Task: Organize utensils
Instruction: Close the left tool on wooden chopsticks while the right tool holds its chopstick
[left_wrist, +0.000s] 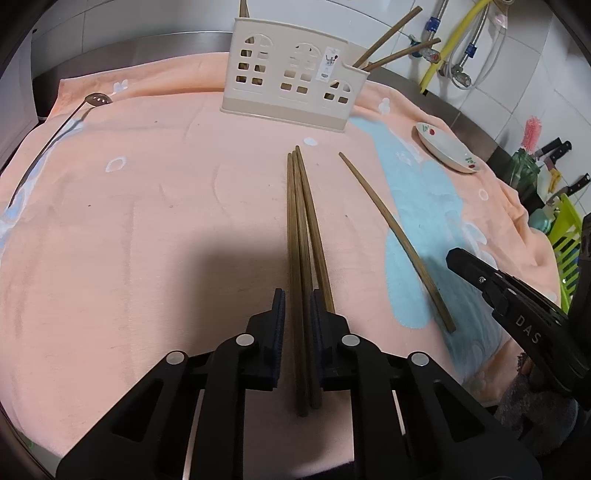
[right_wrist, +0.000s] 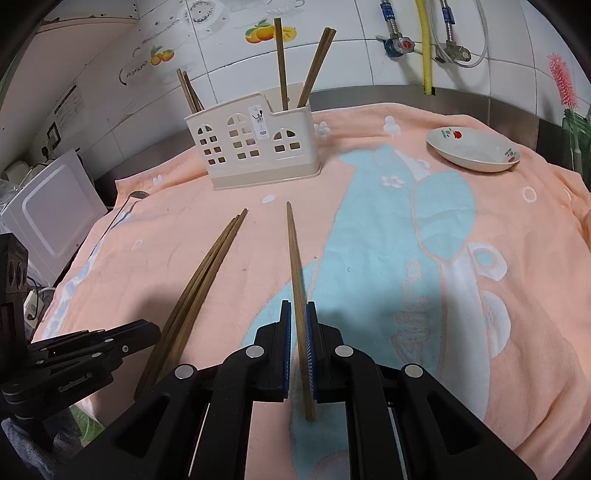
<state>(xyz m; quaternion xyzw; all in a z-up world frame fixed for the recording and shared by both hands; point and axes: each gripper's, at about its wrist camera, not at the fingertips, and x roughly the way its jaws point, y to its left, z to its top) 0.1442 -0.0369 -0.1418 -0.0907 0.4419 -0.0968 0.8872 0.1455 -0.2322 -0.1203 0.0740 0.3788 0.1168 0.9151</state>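
My left gripper (left_wrist: 298, 301) is shut on a bundle of three brown chopsticks (left_wrist: 301, 229), also seen in the right wrist view (right_wrist: 207, 269). My right gripper (right_wrist: 298, 314) is shut on a single chopstick (right_wrist: 295, 266), which shows to the right in the left wrist view (left_wrist: 391, 232). All point toward the beige utensil holder (left_wrist: 291, 88) (right_wrist: 255, 144) at the back, which holds several upright chopsticks (right_wrist: 280, 62). The chopsticks sit low over the peach towel (left_wrist: 147, 221).
A slotted metal spoon (left_wrist: 59, 129) lies at the towel's far left. A white dish (right_wrist: 472, 149) (left_wrist: 447, 147) sits at the back right. Tiled wall with pipes (right_wrist: 424, 44) behind. A white appliance (right_wrist: 51, 214) stands left; knives and a green rack (left_wrist: 565, 229) right.
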